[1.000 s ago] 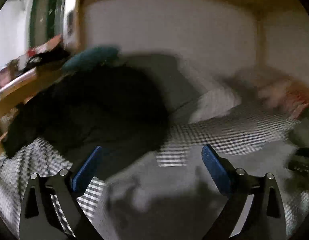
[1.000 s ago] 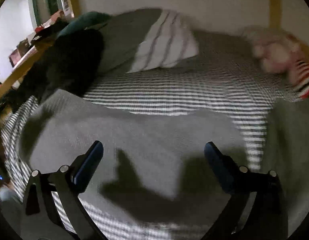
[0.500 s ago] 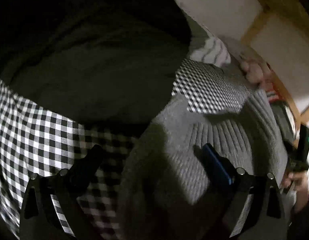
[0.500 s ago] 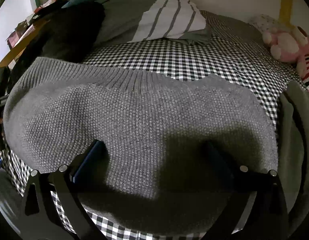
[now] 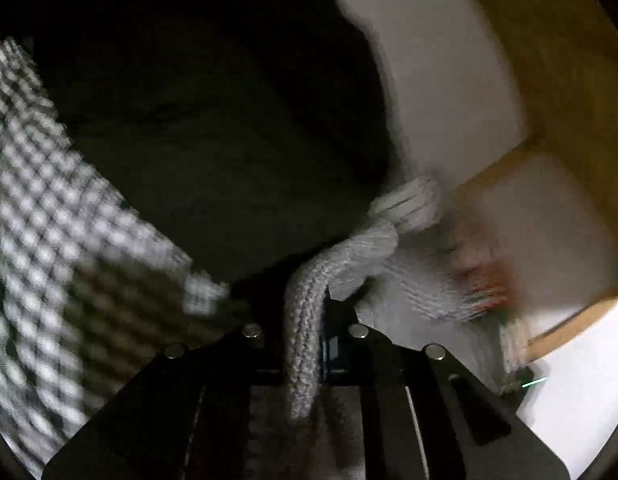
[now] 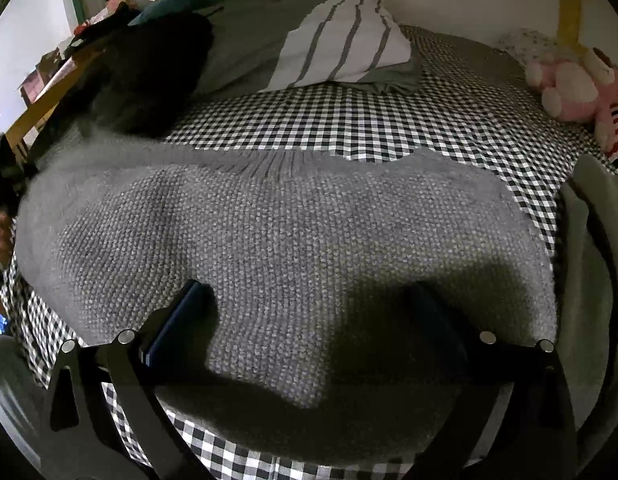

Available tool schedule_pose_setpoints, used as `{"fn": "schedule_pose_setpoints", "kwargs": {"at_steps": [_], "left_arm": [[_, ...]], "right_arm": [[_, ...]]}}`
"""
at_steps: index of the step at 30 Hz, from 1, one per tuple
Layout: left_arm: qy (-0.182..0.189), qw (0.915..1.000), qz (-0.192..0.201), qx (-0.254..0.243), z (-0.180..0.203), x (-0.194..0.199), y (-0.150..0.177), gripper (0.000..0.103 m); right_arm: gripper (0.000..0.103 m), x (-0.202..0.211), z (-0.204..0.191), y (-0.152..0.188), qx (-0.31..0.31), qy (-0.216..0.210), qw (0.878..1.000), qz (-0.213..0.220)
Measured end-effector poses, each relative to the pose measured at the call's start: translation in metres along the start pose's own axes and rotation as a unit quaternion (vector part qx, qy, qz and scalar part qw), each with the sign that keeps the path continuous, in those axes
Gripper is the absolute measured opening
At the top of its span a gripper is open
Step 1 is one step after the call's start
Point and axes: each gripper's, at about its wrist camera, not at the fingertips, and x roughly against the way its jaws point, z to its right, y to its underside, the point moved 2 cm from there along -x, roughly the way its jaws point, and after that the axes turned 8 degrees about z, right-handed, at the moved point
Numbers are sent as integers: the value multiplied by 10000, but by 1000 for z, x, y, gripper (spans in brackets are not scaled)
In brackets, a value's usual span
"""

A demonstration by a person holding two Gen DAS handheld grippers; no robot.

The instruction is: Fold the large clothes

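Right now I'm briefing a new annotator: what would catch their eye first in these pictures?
The grey knit sweater spread across the checkered bedspread fills the right wrist view, the right gripper over it with jaws wide apart. In the left view, the left gripper is shut on a bunched strip of that knit. A pink plush toy sits far right.

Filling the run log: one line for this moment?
left claw shut on sweater edge | right claw open above sweater | sweater flat on checked bedsheet
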Motion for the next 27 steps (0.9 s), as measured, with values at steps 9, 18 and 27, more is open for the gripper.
{"fn": "schedule_pose_setpoints", "kwargs": {"at_steps": [9,18,27], "left_arm": [[-838,9785,1862,-296,44,92,16,93],[-1853,9407,540,-2790,179,-25,146,97],[-1632,9498,779,-2554,153,-14,155,98]], "right_arm": [[99,28,7,-7,-309,407,9972,555],[99,0,-15,1,110,668,9973,275],[99,20,-35,-1,190,688,9966,414]]}}
